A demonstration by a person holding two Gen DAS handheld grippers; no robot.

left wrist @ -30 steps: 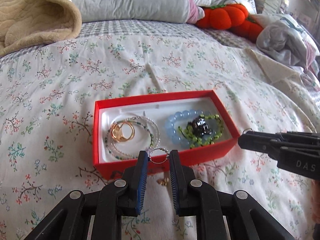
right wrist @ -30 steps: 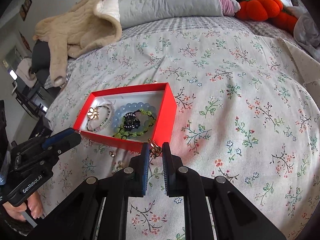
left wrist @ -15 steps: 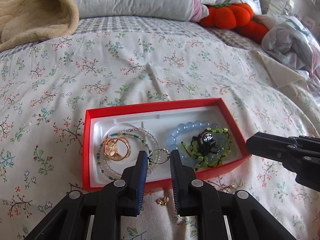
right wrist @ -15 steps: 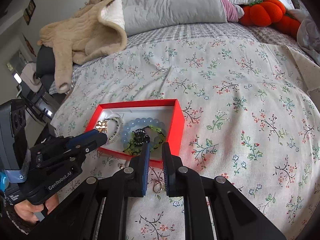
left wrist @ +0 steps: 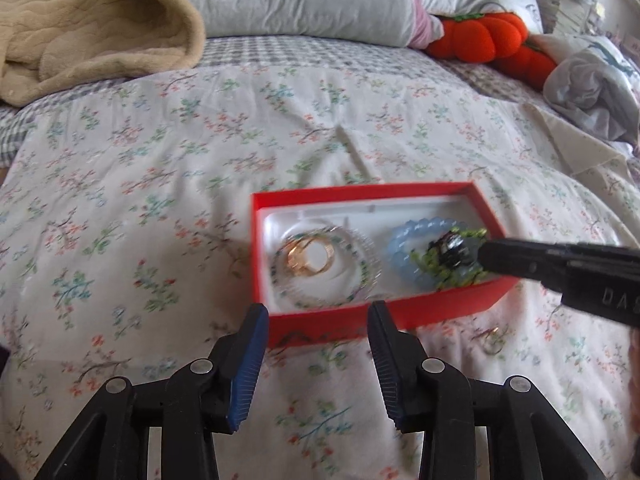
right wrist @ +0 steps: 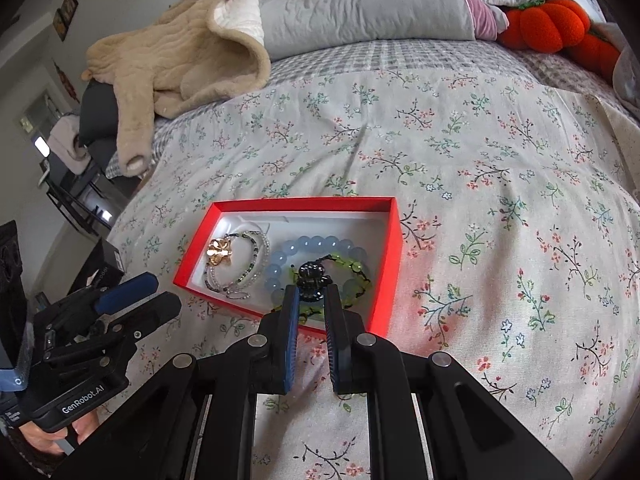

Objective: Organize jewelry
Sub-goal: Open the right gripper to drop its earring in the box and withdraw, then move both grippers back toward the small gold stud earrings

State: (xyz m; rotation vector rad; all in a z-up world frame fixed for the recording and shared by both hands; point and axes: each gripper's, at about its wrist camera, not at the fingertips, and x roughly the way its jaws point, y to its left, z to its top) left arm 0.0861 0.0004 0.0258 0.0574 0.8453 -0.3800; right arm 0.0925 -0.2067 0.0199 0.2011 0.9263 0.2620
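Red jewelry box (left wrist: 384, 312) sits mid-frame on the bed; my left gripper (left wrist: 316, 334) jaws have just opened empty, right gripper (right wrist: 311, 304) jaws nearly closed, apparently empty; next, the stray ring (left wrist: 493, 340).

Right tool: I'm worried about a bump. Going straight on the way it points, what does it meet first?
Probably the black charm on the green beaded bracelet inside the red box; depth is uncertain.

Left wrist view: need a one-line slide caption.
Left gripper, jaws just opened and empty, before a red box of bracelets on a floral bedspread.
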